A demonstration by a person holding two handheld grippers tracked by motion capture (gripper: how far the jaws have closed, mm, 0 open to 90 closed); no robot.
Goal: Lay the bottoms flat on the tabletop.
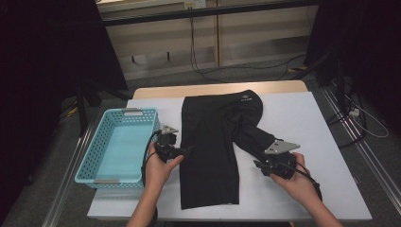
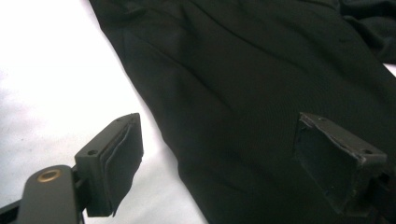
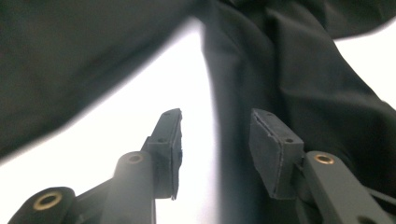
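Two claws on the table (image 1: 312, 123), both at the black shorts (image 1: 213, 142).

Left claw (image 1: 187, 150): released, jaws wide. In the left gripper view (image 2: 219, 154) one jaw sits over white table, the other over the fabric; the shorts' edge runs between them. Pads not pressing the cloth.

Right claw (image 1: 257, 165): released, jaws part open, nothing pinched. In the right gripper view (image 3: 215, 149) the folded-over leg's edge lies between the jaws, dark cloth by one pad, bare table by the other. Can't tell if the fabric brushes that pad.

Shorts lie flat between the two claws, waistband at the far end, one leg straight toward the person, the other folded diagonally toward the right claw.

Basket (image 1: 90, 165), teal, just outside the left claw, beside the person's left hand (image 1: 158, 170).
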